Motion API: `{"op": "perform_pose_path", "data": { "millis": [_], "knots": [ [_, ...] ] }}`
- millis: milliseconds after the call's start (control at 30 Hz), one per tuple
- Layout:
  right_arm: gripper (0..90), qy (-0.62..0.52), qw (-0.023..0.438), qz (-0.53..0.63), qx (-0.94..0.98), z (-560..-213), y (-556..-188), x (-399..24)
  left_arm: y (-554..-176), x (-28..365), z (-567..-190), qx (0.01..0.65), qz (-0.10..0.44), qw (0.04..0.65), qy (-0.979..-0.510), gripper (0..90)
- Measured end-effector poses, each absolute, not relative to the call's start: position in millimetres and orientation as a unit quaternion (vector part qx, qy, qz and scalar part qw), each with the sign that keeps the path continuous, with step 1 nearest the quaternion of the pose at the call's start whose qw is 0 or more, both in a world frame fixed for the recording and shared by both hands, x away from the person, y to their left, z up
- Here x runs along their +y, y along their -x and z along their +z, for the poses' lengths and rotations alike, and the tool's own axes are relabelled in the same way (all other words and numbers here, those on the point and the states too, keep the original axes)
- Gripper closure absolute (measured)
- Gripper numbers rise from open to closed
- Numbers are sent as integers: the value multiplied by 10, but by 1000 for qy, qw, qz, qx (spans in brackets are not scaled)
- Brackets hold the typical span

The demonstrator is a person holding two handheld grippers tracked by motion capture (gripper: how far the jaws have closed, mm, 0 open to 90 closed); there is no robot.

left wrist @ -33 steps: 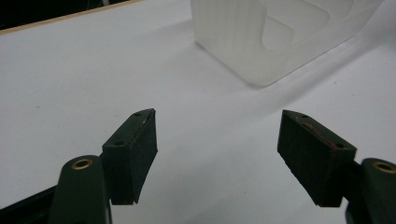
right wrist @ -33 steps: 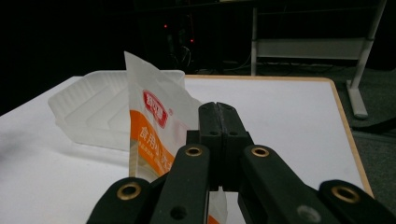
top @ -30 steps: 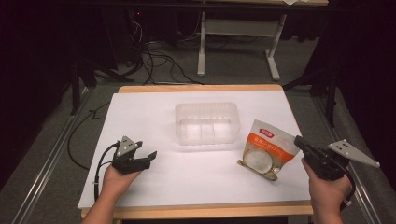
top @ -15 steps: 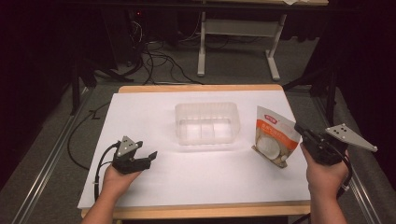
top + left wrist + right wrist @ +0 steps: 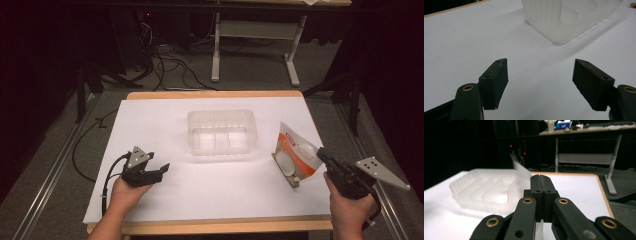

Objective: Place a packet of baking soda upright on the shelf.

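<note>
An orange and white pouch [image 5: 295, 155] stands tilted near the right edge of the white table, its lower corner close to the surface. My right gripper [image 5: 320, 152] is shut on the pouch's right edge. In the right gripper view the two jaws [image 5: 540, 178] are pressed together, and a thin pale edge of the pouch [image 5: 520, 168] rises past their tips. My left gripper [image 5: 162, 169] rests open on the table at the front left. Its jaws [image 5: 540, 80] stand wide apart with only bare table between them.
A clear ribbed plastic tray [image 5: 222, 132] sits at the table's middle, ahead of both grippers [image 5: 564, 20] [image 5: 484, 190]. The white table cover [image 5: 165, 115] ends at a wooden rim. Beyond are a dark floor with cables [image 5: 165, 65] and a desk frame [image 5: 252, 30].
My right gripper has carried the pouch to the right, and the pouch now stands more upright. The left gripper has not moved.
</note>
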State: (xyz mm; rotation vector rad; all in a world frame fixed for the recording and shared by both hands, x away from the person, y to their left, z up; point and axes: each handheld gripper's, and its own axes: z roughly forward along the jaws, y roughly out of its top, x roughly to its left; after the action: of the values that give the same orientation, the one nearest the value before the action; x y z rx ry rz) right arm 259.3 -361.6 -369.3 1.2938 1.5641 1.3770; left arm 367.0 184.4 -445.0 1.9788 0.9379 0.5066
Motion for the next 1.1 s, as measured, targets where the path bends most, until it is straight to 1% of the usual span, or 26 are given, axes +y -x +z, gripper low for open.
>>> {"op": "perform_pose_path", "data": {
  "millis": [133,300,467,500,900,1100],
  "knots": [
    [900,-493,336,529,603,-3751,-2547,-3584,-3673,1848,-4447,376,203,432,-794,290],
    [900,-497,361,517,596,-3725,-2468,-3551,-3667,1849,-4446,376,204,431,-794,290],
    [900,-510,352,528,580,-3756,-2448,-3670,-3660,1845,-4445,373,204,431,-796,290],
    [885,-508,350,532,579,-3772,-2433,-3702,-3674,1847,-4452,374,203,429,-797,290],
    [829,-509,329,543,581,-3837,-2442,-3720,-3670,1815,-4446,366,197,429,-802,290],
    [766,-507,329,541,585,-3859,-2461,-3707,-3677,1827,-4444,367,196,432,-801,290]
  ]
}}
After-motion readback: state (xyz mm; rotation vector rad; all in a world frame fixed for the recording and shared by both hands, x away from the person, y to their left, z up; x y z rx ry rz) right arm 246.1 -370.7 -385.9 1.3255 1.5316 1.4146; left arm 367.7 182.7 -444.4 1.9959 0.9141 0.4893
